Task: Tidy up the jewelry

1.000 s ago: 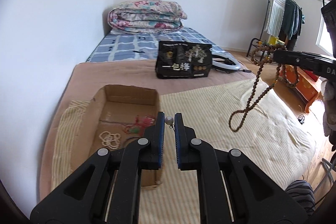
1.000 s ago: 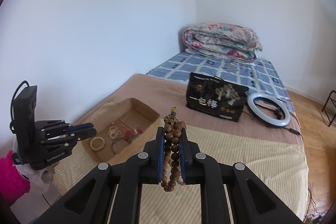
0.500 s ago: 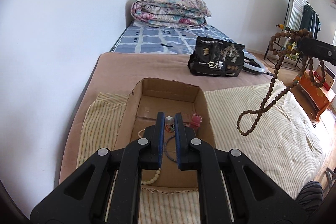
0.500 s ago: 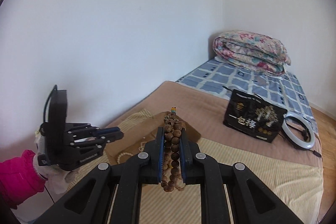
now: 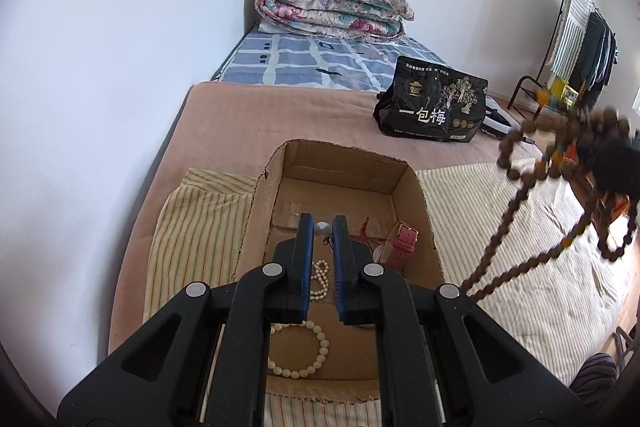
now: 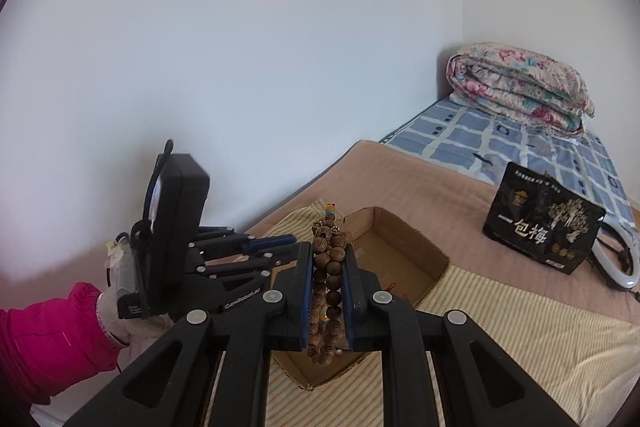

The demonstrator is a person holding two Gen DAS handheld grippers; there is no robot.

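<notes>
Both jaws were busy: right gripper [image 6: 327,269] pinched the wood beads [image 6: 329,259] off the box's [image 5: 414,183] right edge, strand dangling down; left gripper [image 5: 322,227] over the box nipped a small silver bead [image 5: 322,227].

This is a home bedroom. A bed [image 5: 304,115] with a checked blue sheet [image 5: 320,63] carries a folded floral quilt [image 5: 332,7] against plain white walls, and a clothes rack [image 5: 580,35] hung with garments stands on the wooden floor.

Cardboard box [image 5: 414,183] top open; jewelry crowds near half.
</notes>
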